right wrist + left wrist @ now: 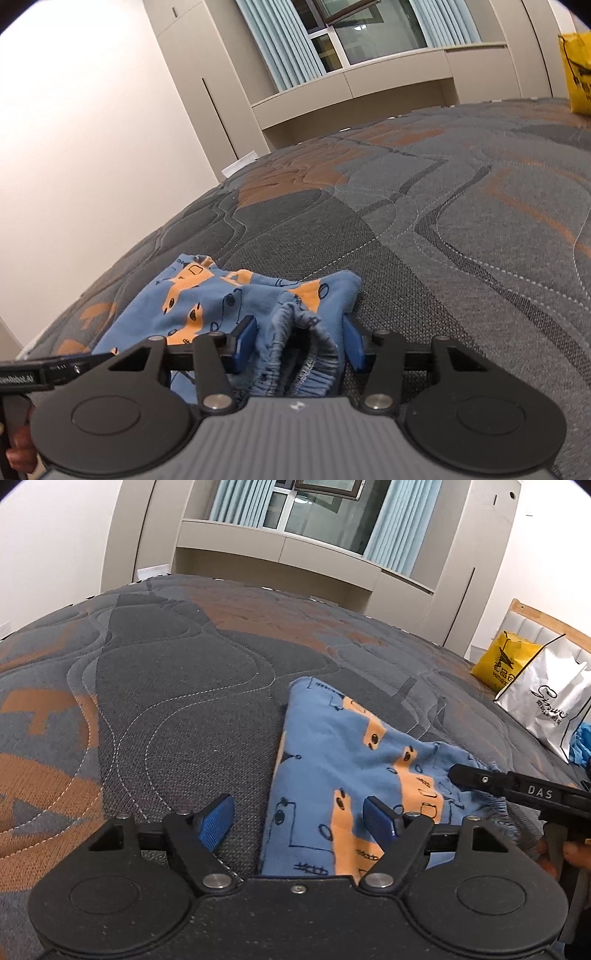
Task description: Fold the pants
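Observation:
Small blue pants (343, 760) with orange and black cartoon print lie folded on the bed, waistband toward the right. My left gripper (297, 821) is open, low over the pants' left edge, its right blue pad (380, 821) above the cloth and its left pad over the bedspread. In the right wrist view the pants (207, 302) lie ahead and the gathered elastic waistband (306, 354) bunches between the pads of my right gripper (299, 343), which is open around it without pinching. The right gripper also shows in the left wrist view (469, 775), at the waistband.
The bed has a grey and orange quilted cover (166, 672). A yellow bag (502, 661) and a white shopping bag (550, 701) stand at the bed's right side by a wooden headboard. Cabinets and a curtained window (317, 513) stand beyond the far edge.

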The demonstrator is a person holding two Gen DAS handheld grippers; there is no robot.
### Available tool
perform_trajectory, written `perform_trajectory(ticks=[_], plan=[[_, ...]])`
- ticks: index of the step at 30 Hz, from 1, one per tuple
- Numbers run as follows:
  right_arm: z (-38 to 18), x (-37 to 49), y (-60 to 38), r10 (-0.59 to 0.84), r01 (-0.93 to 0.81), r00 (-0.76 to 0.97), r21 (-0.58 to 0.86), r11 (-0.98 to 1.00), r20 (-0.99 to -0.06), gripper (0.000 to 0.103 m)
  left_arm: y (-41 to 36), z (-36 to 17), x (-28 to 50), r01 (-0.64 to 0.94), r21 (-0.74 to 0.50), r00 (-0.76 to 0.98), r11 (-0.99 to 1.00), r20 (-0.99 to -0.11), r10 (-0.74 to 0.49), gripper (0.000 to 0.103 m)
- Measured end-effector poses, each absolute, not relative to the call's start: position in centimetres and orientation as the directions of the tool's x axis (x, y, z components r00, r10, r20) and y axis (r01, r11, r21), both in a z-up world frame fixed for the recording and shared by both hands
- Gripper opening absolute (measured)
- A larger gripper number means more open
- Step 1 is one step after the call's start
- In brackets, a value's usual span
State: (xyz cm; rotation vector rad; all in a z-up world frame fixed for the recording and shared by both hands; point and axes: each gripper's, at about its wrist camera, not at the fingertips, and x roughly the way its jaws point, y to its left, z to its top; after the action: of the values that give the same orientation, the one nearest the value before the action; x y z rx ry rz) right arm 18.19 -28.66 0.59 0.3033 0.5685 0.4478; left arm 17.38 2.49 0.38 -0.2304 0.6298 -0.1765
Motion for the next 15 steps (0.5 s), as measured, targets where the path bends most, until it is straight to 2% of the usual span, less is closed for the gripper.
perform_trajectory(ticks=[10,12,15], plan=[[0.55,18.04,-28.71,0.488,-0.325,0.752,0.396,0.859,-0.442,0.044,2.43,0.46,17.36,0.095,-0.269,0.797,0.958,-0.556,-0.235,0.079],[0.57,17.97,-28.66,0.487,-0.326,0.754,0.392,0.86,-0.442,0.043,2.45,0.51,17.3,0.101,-0.273,0.798,0.957,-0.552,-0.242,0.074],[0.62,17.87,-28.56,0.483,-0.326,0.757,0.386,0.863,-0.44,0.04,2.5,0.53,17.26,0.112,-0.284,0.796,0.952,-0.548,-0.257,0.057]])
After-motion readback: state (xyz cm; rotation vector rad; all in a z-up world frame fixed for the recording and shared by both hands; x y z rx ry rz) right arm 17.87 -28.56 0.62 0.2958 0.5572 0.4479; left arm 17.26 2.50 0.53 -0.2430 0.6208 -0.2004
